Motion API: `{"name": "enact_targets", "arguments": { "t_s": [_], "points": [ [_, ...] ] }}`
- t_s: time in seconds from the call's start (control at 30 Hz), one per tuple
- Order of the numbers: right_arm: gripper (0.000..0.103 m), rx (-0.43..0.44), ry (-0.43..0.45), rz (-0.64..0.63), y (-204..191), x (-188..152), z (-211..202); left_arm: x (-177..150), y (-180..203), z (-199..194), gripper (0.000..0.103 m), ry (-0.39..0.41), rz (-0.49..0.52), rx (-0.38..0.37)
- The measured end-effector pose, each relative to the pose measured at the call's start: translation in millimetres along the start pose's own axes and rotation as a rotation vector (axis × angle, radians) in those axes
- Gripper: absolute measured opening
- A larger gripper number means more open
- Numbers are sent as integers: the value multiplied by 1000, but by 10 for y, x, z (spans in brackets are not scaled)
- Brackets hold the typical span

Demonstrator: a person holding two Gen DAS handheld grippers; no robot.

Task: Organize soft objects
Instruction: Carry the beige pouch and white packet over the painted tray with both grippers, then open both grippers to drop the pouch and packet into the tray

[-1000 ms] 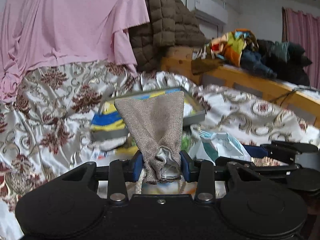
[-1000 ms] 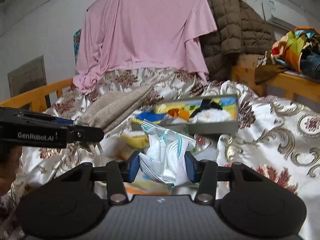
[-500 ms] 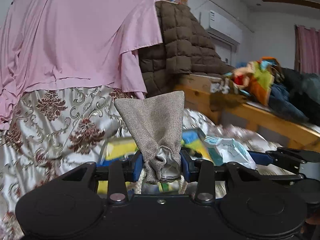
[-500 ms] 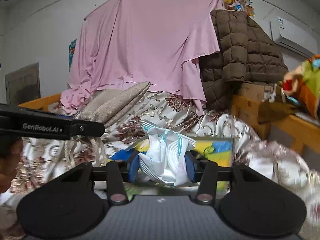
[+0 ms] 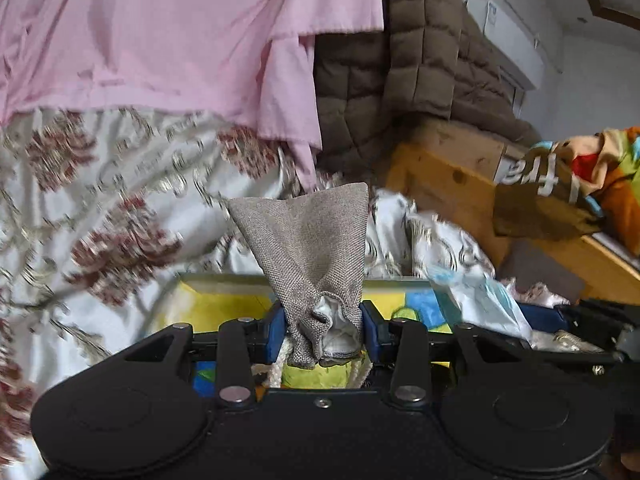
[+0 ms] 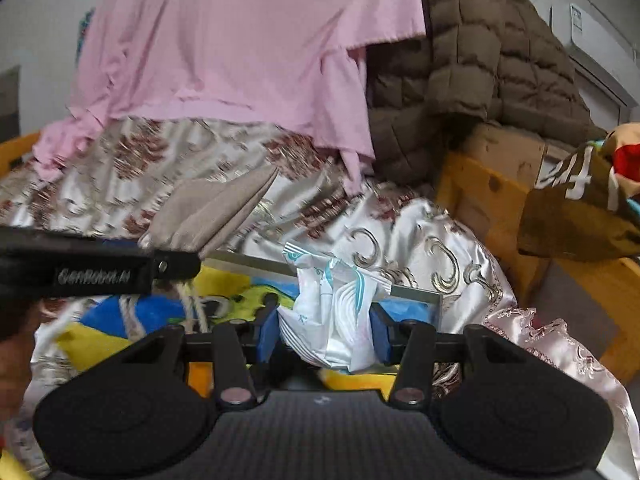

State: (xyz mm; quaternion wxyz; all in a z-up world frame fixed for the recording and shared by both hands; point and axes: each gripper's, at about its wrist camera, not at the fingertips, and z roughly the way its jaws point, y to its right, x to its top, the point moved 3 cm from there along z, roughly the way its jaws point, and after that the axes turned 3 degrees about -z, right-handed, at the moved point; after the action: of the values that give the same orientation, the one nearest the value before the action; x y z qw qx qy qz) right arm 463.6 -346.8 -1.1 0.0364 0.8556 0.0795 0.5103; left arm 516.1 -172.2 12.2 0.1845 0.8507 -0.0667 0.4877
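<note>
Both views have swung downward since half a second ago, so the colourful box now fills the space just beyond each pair of tongs, where before mostly wall and hanging clothes showed.

Left wrist view: the left tongs [image 5: 323,332] are clamped on the gathered mouth of a grey-brown drawstring pouch [image 5: 310,248], which stands up from the blue pads with its cords dangling below. Behind it lies the grey-rimmed box [image 5: 224,282] with a yellow and blue printed lining, resting on the floral satin bedspread [image 5: 100,200]. To the right, the white-and-teal plastic packet [image 5: 476,300] is visible in the other tool.

Right wrist view: the right tongs [image 6: 323,338] are pinched around that crinkled plastic packet [image 6: 336,312], held over the box's near right corner [image 6: 416,294]. The left tool comes in from the left, its pouch [image 6: 216,212] raised above the far rim.

Judging from this, the step is lowering both items into the box. Each should probably be brought well inside the rim before release, and kept apart so neither lands on the other. The pouch's loose cords could catch on the rim; the packet may spring open and slide.
</note>
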Motion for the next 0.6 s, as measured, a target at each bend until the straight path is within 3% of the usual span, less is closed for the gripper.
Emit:
{"name": "enact_targets", "arguments": {
  "t_s": [0.2,0.6],
  "points": [
    [51,-15,-73,7,50,-96,279,-217,-61,326,41,-75,-23,3],
    [54,-23,-125,20,64,-258,363,-410,-50,511,42,-166,-35,15]
  ]
}}
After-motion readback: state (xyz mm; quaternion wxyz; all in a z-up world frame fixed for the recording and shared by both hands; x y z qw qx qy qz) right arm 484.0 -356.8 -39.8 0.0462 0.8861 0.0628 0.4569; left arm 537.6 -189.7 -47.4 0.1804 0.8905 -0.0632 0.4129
